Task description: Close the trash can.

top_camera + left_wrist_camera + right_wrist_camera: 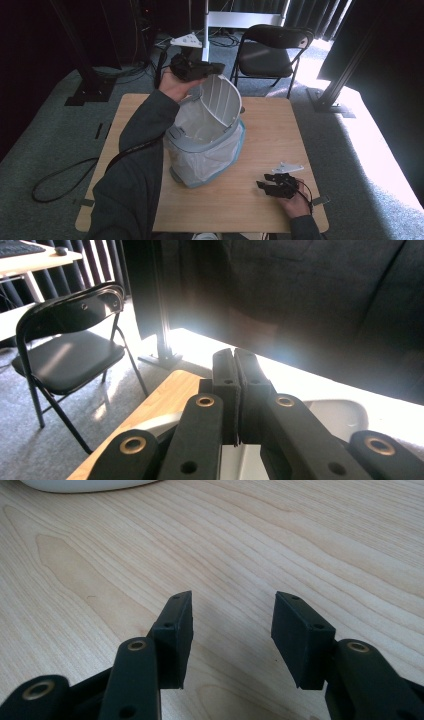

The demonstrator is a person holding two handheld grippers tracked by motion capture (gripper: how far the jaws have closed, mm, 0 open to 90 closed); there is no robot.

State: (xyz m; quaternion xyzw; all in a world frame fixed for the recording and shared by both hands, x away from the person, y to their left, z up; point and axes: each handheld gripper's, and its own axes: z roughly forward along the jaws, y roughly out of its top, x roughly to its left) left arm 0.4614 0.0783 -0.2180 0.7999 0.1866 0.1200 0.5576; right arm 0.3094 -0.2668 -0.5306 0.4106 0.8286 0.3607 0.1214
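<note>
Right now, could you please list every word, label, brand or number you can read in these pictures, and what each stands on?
None: no readable text on the bin, its bag, the table, the chair, the left gripper or the right gripper.

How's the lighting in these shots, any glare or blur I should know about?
High view: sunlight blows out the floor at right, while the room's far left is near black. Left gripper view: a glare band behind the shut left gripper whites out the floor, and the bin is washed out. Right gripper view: even light, sharp wood grain on the table and open right gripper.
</note>
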